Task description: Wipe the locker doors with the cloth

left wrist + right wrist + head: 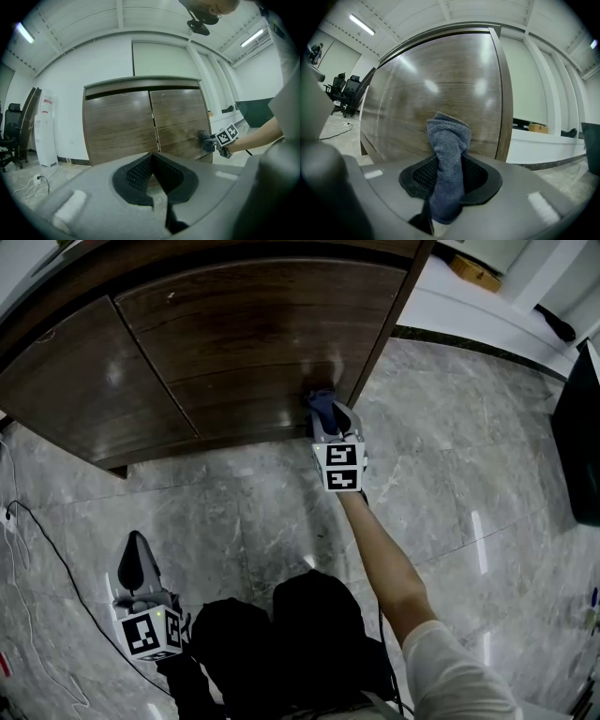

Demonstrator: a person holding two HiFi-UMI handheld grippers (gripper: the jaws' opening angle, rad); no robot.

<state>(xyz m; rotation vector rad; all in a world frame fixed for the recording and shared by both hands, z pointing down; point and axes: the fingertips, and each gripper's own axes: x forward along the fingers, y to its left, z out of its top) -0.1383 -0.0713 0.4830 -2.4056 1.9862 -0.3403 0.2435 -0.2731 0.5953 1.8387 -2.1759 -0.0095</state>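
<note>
Cloth (pixel 447 154), grey-blue and bunched, is pinched fast in the right claw (pixel 449 174) and pressed against the right door (pixel 272 334) of the locker. Seen from the left gripper view, the contact sits at the five o'clock corner of that door, close to the locker's side edge.

The left claw (pixel 139 563) hangs at seven o'clock in the head view, low beside the person's knees and well apart from the locker. Its jaws are together with nothing between them.

I judge the wiping to be under way on the right door, with the cloth down near its bottom edge. The glossy wood shows only lamp glare, no clear line between wiped and unwiped. How much of this door is done cannot be told. The left door (pixel 84 381) has nothing on it and probably remains to be wiped.

Both doors are dark brown wood grain. The floor (pixel 234 521) is polished grey marble. A thin cable (pixel 37 549) trails at nine o'clock. The left gripper view shows a white water dispenser (pixel 47 131) at nine o'clock, beside the locker.
</note>
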